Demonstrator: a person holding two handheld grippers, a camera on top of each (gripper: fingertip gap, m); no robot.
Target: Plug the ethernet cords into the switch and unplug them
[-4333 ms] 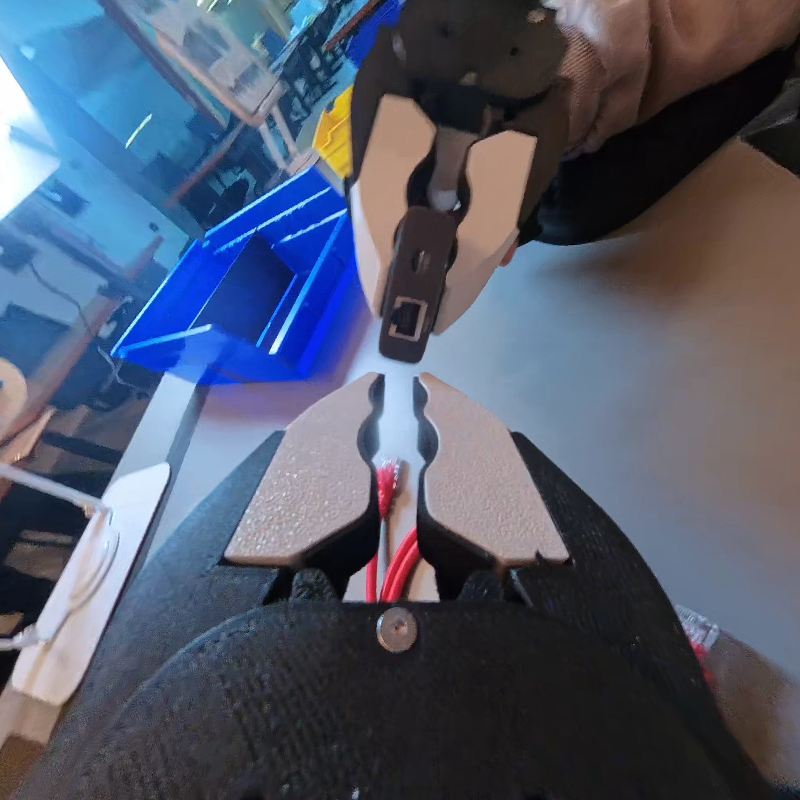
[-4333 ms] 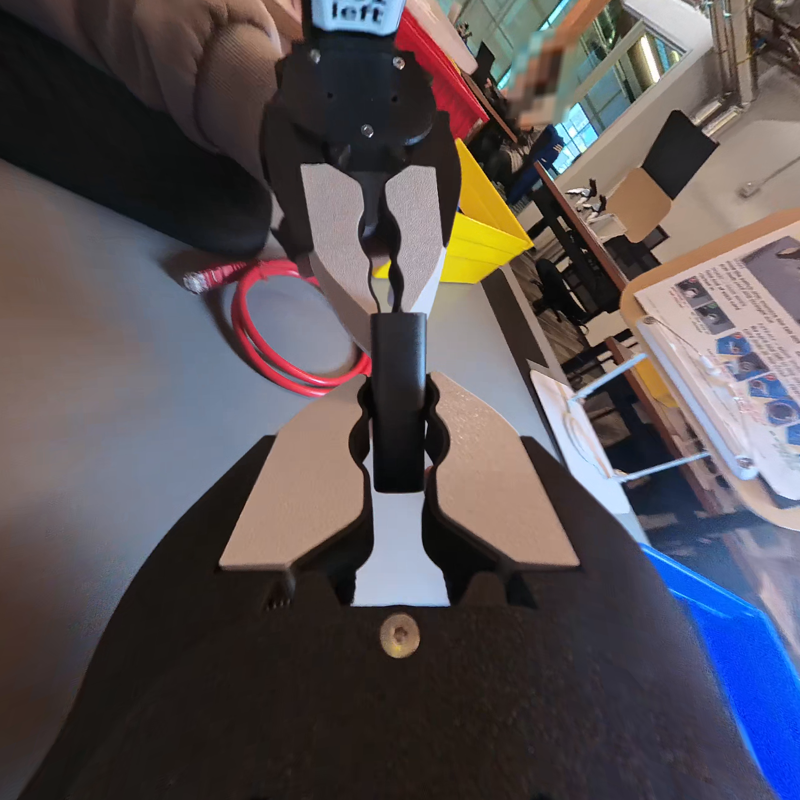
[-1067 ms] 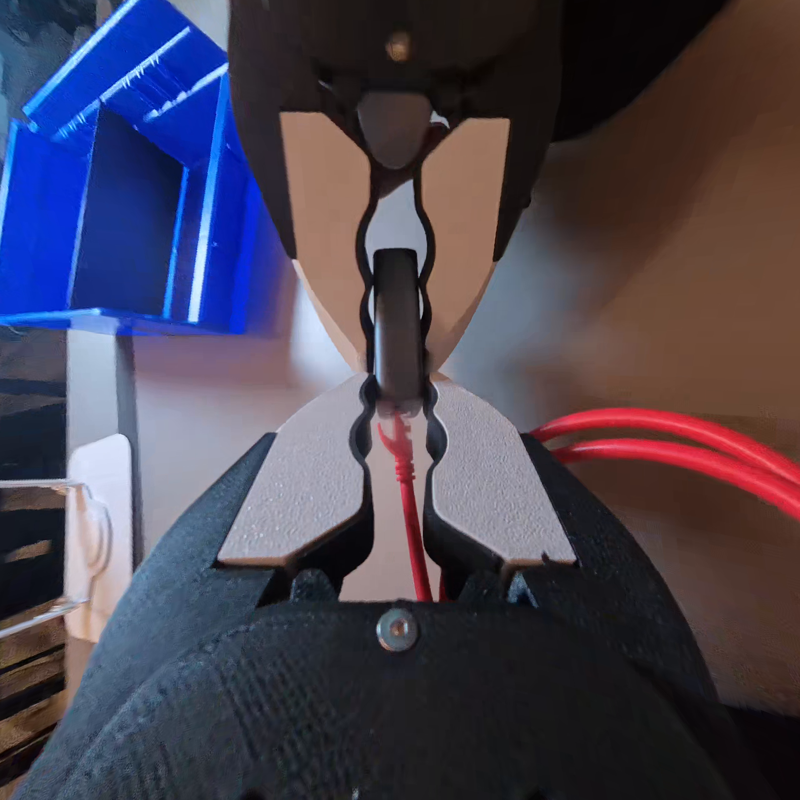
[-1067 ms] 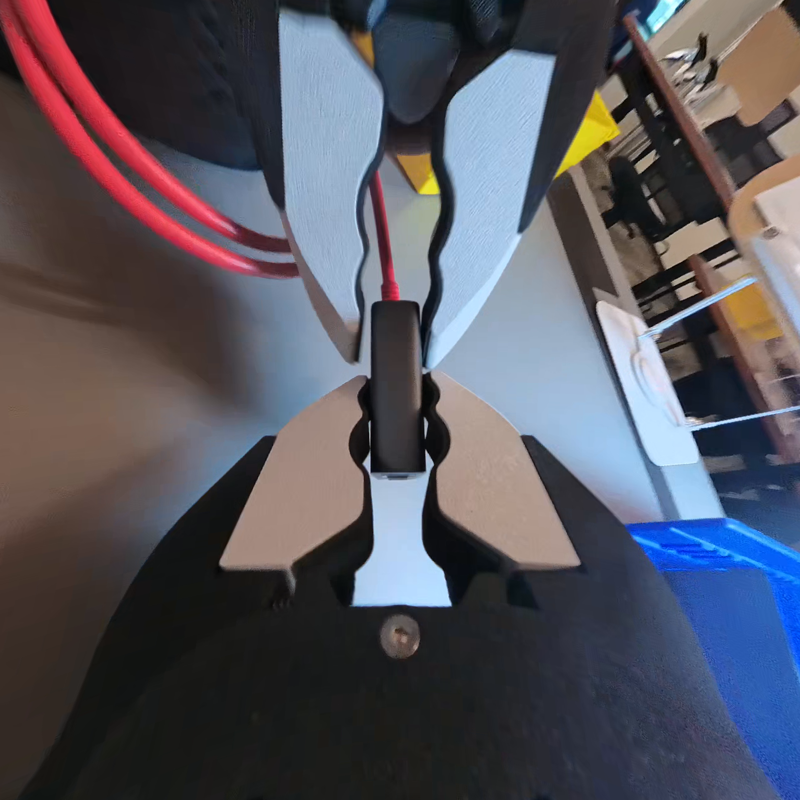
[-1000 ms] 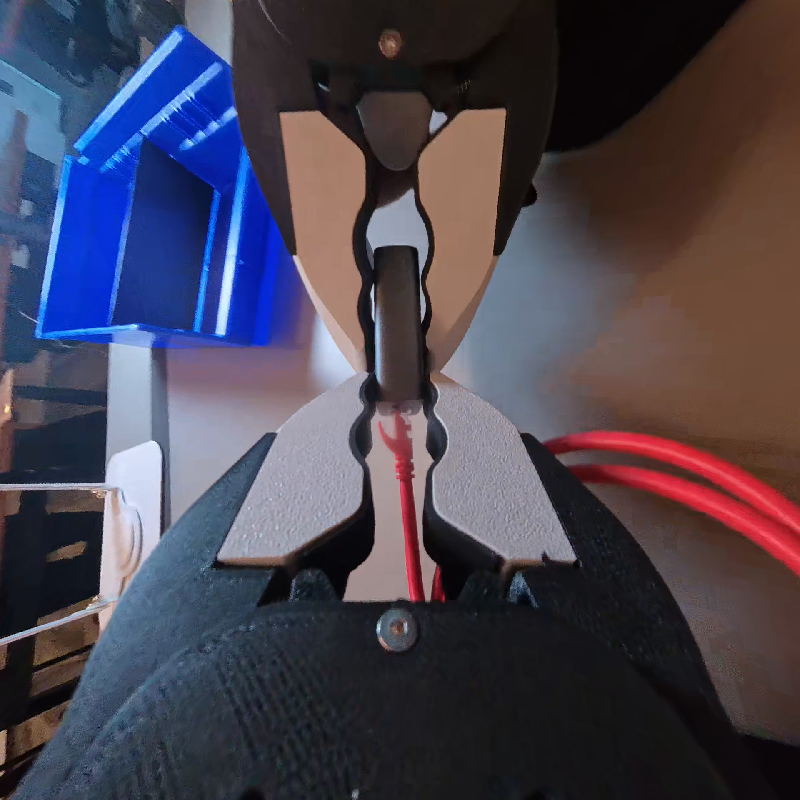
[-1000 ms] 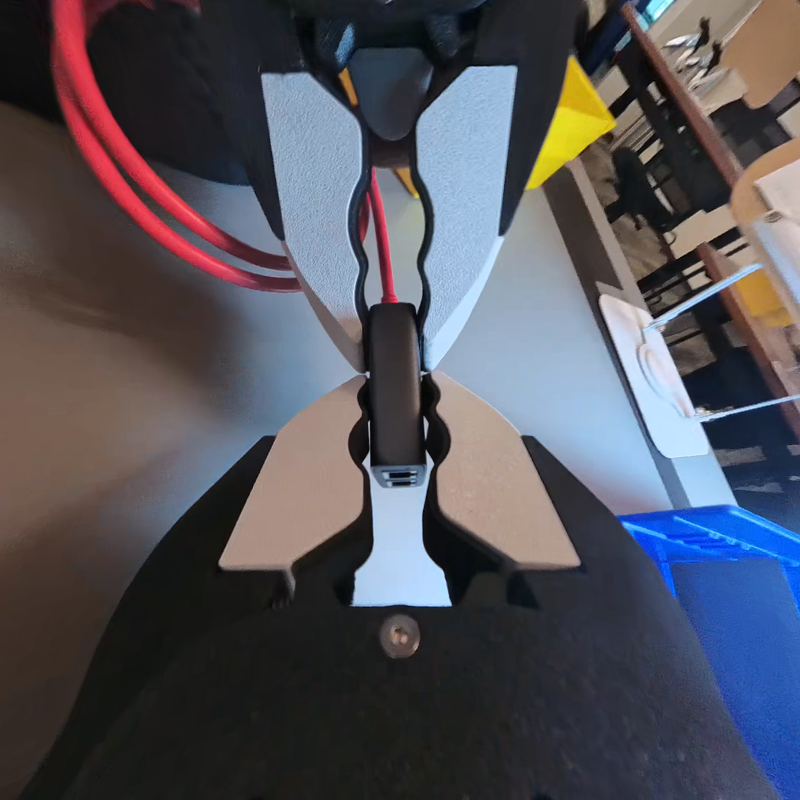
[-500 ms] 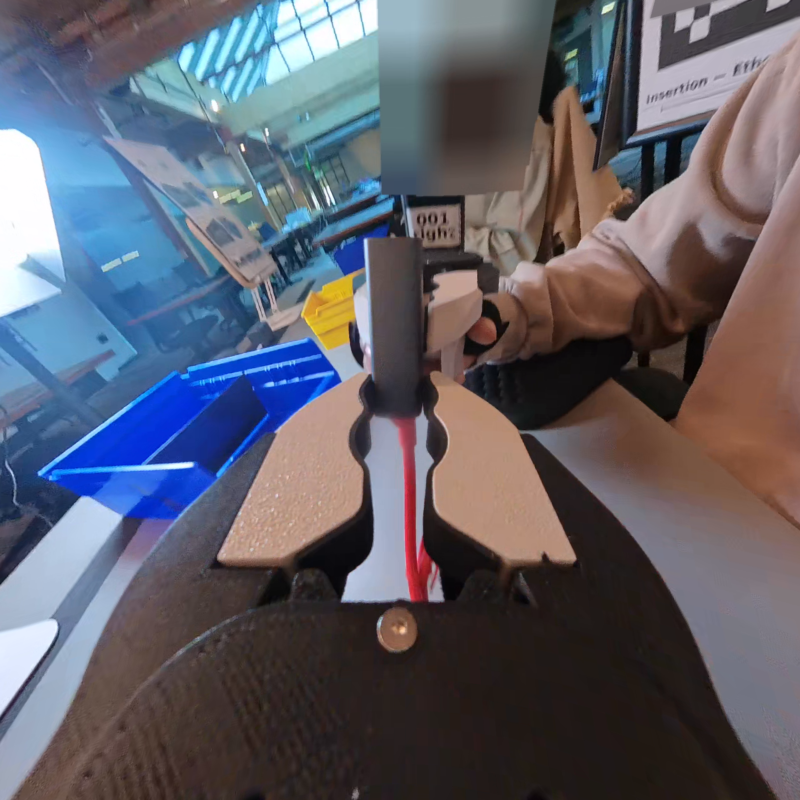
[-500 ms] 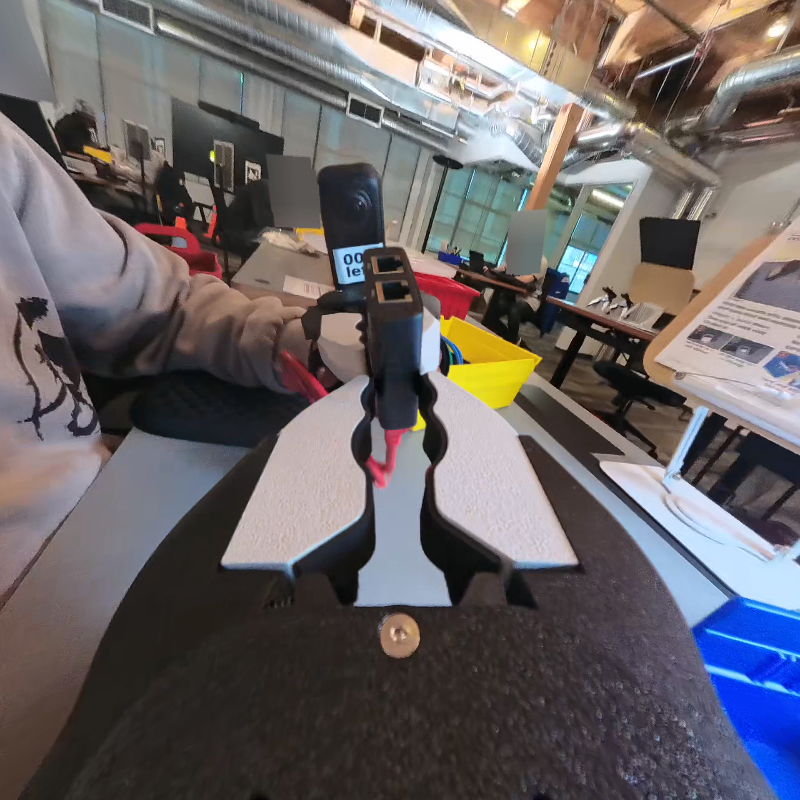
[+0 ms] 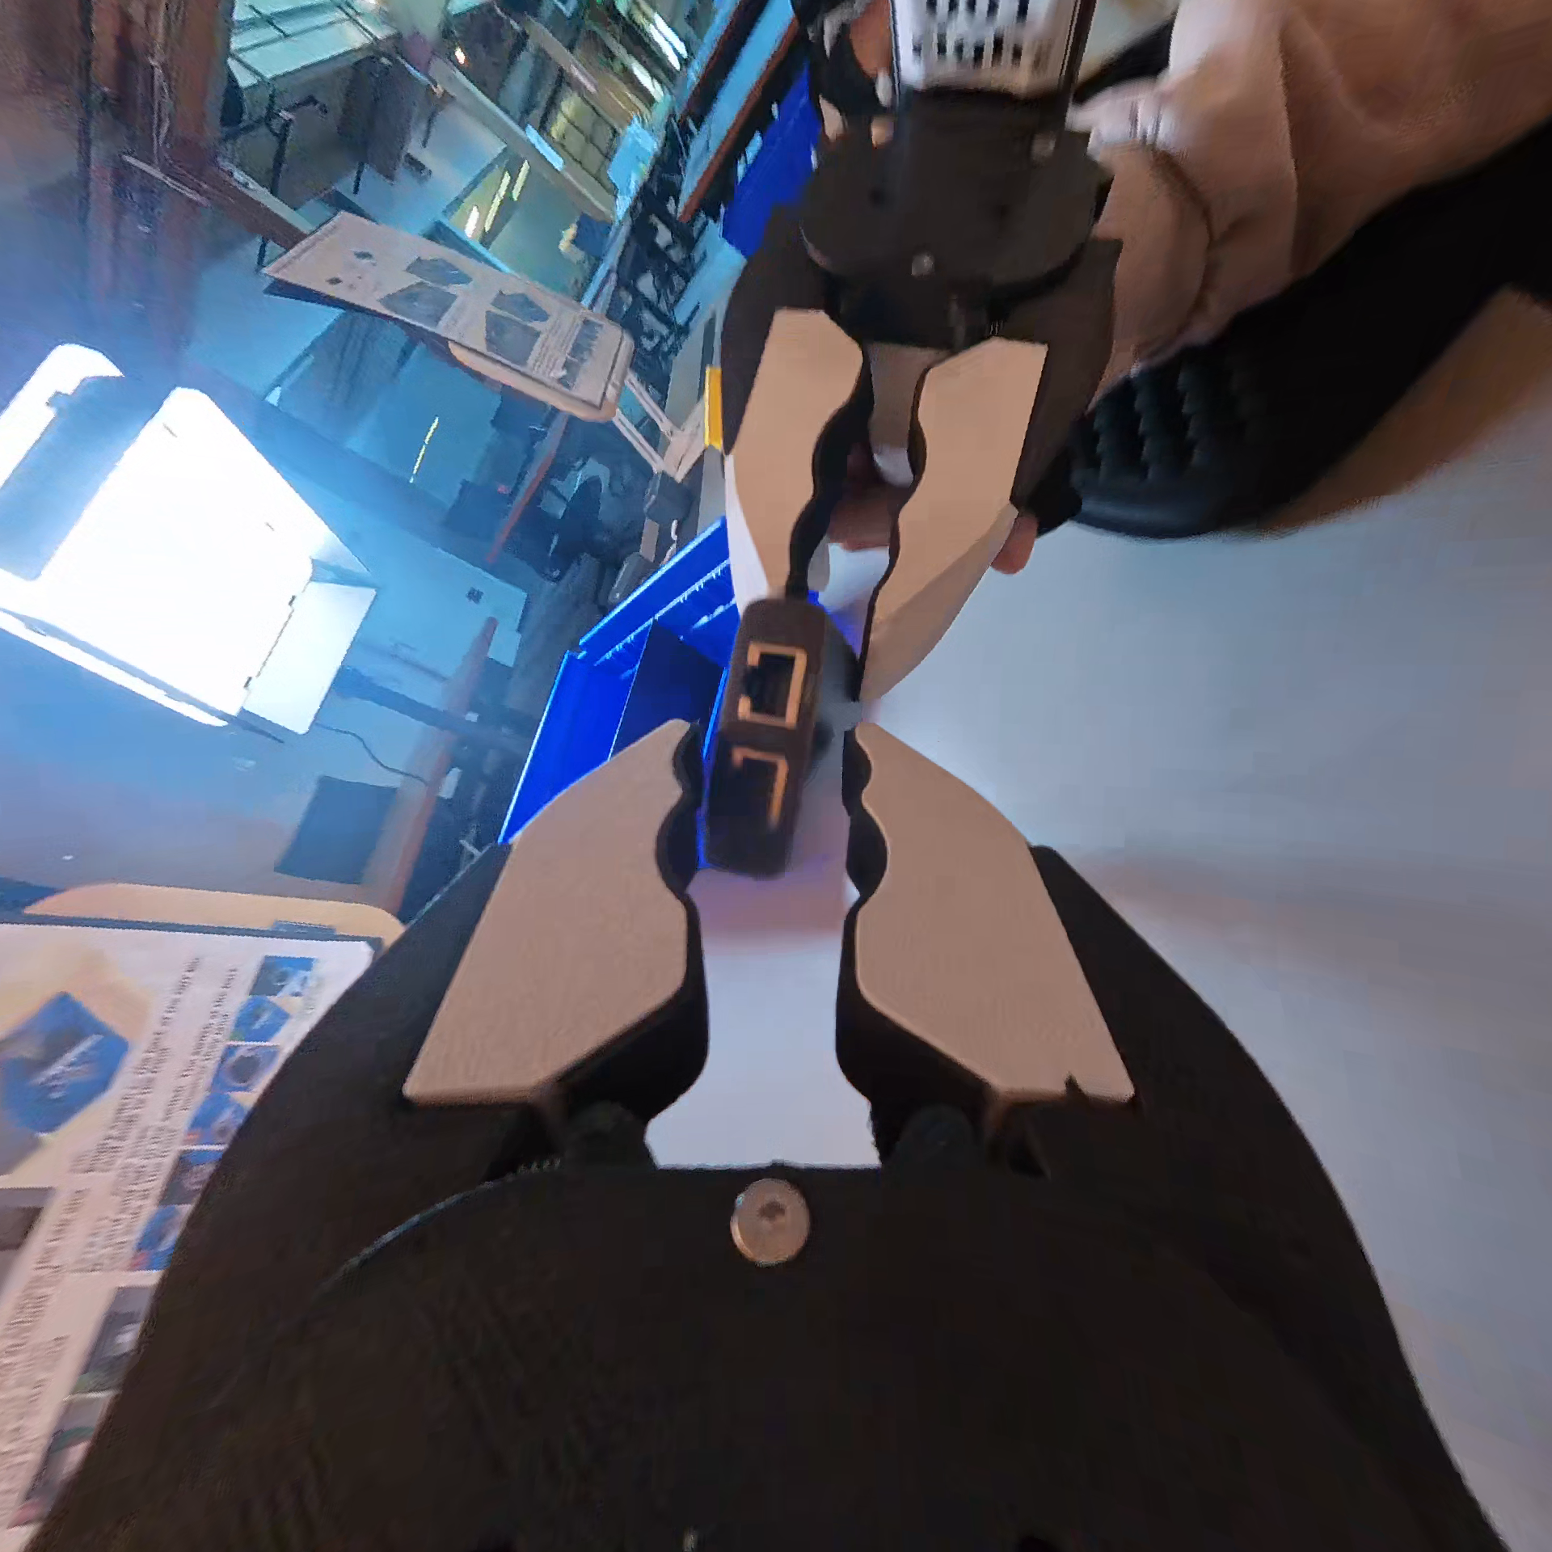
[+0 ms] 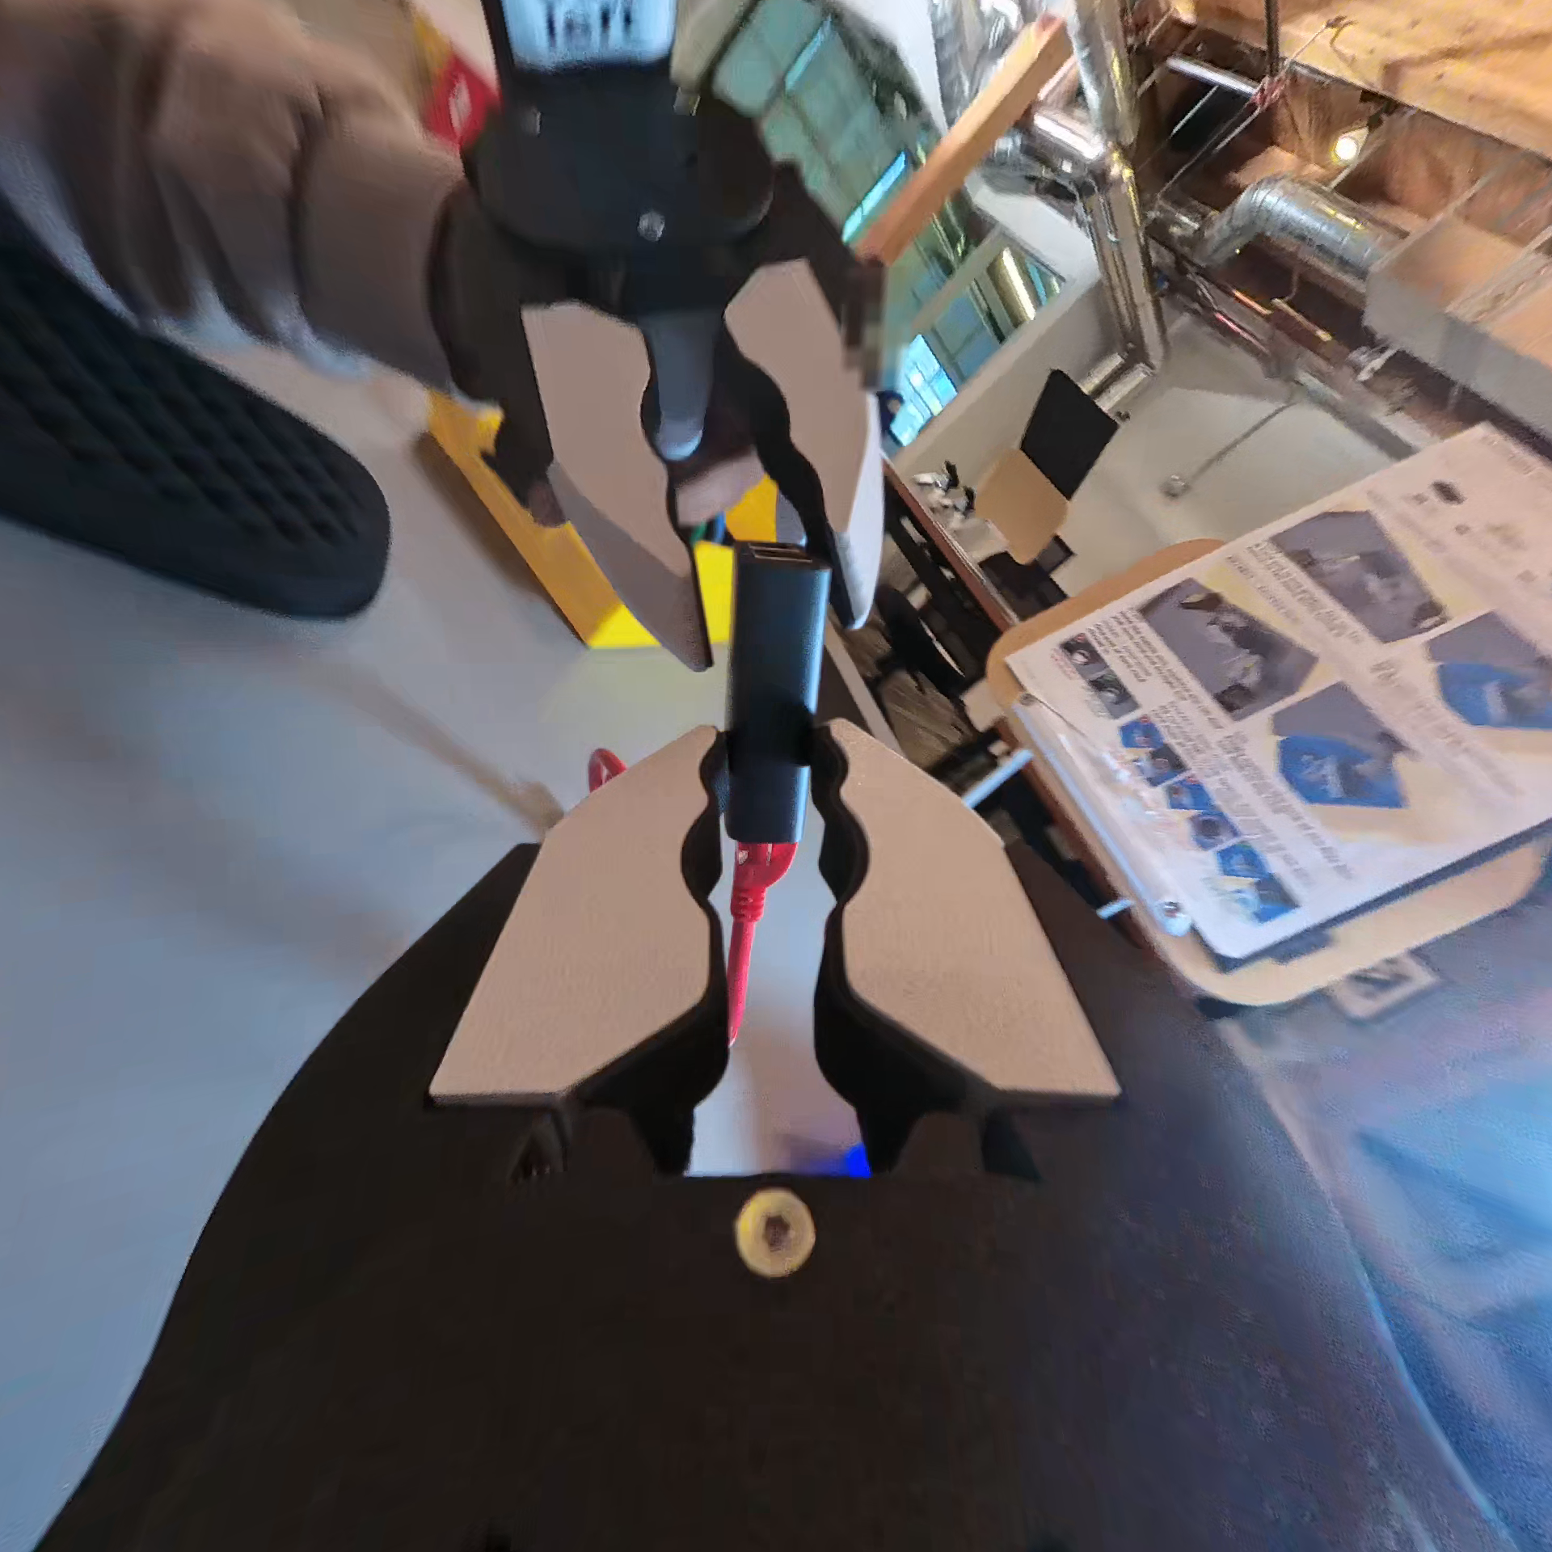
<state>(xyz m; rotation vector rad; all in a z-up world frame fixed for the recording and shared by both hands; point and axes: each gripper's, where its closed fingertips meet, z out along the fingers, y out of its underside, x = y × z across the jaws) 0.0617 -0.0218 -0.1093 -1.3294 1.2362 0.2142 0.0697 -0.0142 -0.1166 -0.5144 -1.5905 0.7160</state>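
Note:
The black switch (image 10: 771,672) is clamped near its cord end between my right gripper's fingers. My right gripper (image 10: 768,743) is shut on it. A red ethernet cord (image 10: 747,907) is plugged into the end facing the right camera. In the left wrist view the switch (image 9: 760,739) shows two empty ports towards me. My left gripper (image 9: 764,739) is open, its fingertips on either side of the port end with a gap on the right. The left gripper (image 10: 773,638) shows opposite in the right wrist view, and the right gripper (image 9: 831,638) opposite in the left wrist view.
Both grippers are above a white table (image 9: 1260,840). A blue bin (image 9: 621,714) stands at its edge and a yellow bin (image 10: 588,588) farther back. A poster board (image 10: 1260,714) stands to the side. A black ribbed pad (image 10: 168,470) lies near the person's sleeve (image 9: 1344,126). Only a small space, under 4 cm, lies between the two pairs of fingers.
Both grippers held the switch together; now my left gripper has opened while the right keeps its hold. The switch has turned from upright to lying along the grippers. Both views have swung.

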